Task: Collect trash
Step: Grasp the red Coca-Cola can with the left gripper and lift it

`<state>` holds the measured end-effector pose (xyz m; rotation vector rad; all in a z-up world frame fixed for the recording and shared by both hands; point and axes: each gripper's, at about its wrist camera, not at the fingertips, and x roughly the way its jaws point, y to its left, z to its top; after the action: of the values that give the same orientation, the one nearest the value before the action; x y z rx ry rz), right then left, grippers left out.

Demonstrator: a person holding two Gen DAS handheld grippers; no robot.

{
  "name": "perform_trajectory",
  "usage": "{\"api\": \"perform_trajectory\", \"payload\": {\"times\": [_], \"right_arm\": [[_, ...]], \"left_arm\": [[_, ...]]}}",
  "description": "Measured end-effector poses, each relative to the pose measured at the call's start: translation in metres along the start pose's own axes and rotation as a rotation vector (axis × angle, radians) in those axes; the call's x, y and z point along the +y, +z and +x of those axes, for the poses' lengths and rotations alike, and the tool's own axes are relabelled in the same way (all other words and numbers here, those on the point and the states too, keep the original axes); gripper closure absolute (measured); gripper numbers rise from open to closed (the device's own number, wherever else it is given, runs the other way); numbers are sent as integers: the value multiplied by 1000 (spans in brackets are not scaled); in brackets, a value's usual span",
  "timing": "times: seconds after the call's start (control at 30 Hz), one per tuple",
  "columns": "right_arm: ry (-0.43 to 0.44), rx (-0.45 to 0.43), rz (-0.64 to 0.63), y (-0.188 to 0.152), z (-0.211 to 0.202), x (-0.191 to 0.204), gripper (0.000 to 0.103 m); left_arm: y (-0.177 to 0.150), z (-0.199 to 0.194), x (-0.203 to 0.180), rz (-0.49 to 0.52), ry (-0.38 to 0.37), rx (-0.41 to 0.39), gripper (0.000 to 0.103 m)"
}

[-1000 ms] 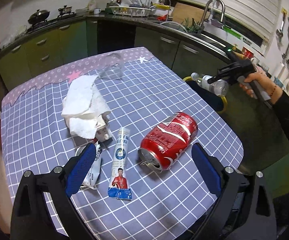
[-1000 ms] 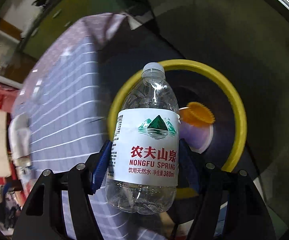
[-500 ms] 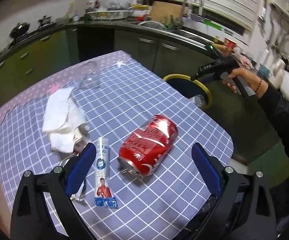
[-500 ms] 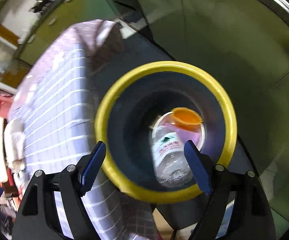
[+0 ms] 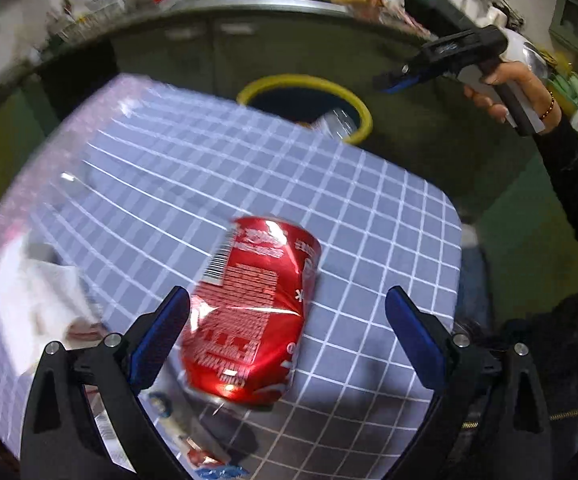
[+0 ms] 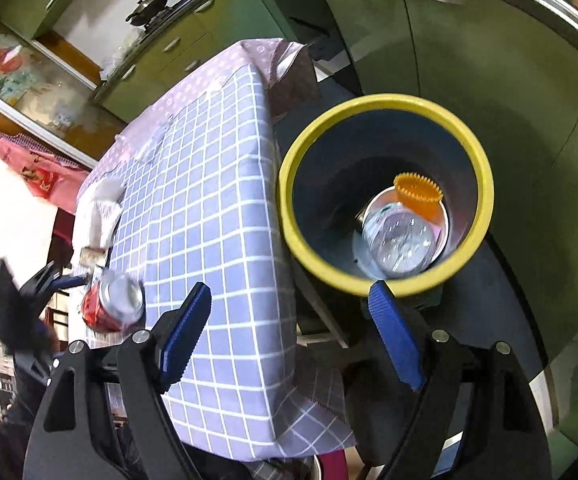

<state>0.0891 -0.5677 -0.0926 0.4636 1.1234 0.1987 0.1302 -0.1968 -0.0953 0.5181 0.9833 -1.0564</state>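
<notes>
A dented red can (image 5: 249, 312) lies on its side on the checked tablecloth (image 5: 369, 208). My left gripper (image 5: 287, 336) is open around it, the left pad close to the can's side and the right pad well clear. My right gripper (image 6: 289, 336) is open and empty, held off the table's edge above a yellow-rimmed bin (image 6: 385, 104). Inside the bin lie a clear water bottle (image 6: 399, 244) and an orange lid (image 6: 417, 196). The left wrist view shows the right gripper (image 5: 393, 80) in a person's hand, beyond the bin (image 5: 305, 80).
Crumpled white tissue (image 5: 37, 292) and a small printed wrapper (image 5: 161, 400) lie left of the can. The right wrist view shows the can (image 6: 113, 304) and tissue (image 6: 101, 204) near the table's far side. Green kitchen cabinets (image 6: 369, 20) stand behind the bin.
My right gripper opened and the water bottle dropped into the bin; the gripper then drew back from it. My left gripper rolled and moved down over the can, which now lies between its jaws.
</notes>
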Motion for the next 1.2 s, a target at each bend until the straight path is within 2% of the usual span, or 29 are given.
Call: {"api": "perform_trajectory", "payload": {"times": [0.1,0.27,0.5,0.7,0.87,1.03,1.2], "right_arm": [[14,3,2,-9,2,-2,23],[26,22,11,-9,15,-8,23],[40,50,28,-13,33,-13,23],[43,65,30,-14,40,-13,23],[51,72,29,-16,44,-11,23],[56,83,31,-18,48,-11,23],[58,81,32,-19,48,-12,23]], "left_arm": [[5,16,8,11,-26,61,10],[11,27,17,23,-75,112,10],[14,31,30,31,-30,151,9],[12,38,21,93,-58,197,10],[10,41,11,154,-47,211,10],[13,46,13,138,-58,224,33],[13,52,15,135,-53,232,34]]}}
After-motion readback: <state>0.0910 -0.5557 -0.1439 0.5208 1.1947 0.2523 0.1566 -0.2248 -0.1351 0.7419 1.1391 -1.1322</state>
